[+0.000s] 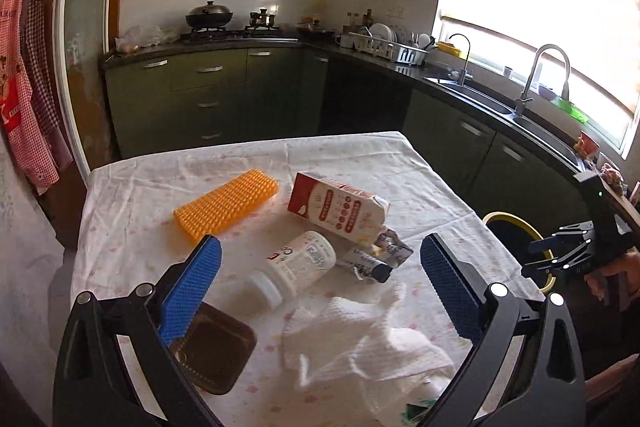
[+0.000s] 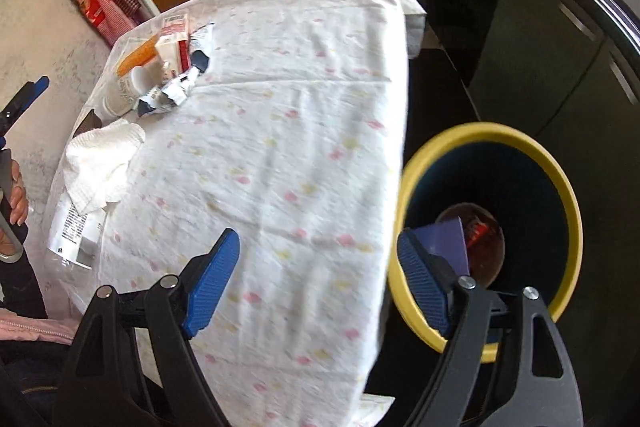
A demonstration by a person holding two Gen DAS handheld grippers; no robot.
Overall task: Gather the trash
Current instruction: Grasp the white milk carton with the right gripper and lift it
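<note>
The left tongs [image 1: 320, 271] are wide apart over the trash on the desk [image 2: 280, 147]: a brown tray [image 1: 218, 351], an orange block [image 1: 226, 205], a white bottle [image 1: 294, 269], a milk box [image 1: 338, 207] and a white napkin [image 1: 360, 339]. The desk's right side is bare cloth. Just past its right edge stands the yellow-rimmed bin [image 2: 568, 187]. The right tongs [image 2: 320, 283] are wide apart there, holding nothing.

Clear plastic bottle [image 2: 74, 231] half under crumpled paper towel [image 2: 104, 159], tablecloth [image 2: 280, 147] blurred.
</note>
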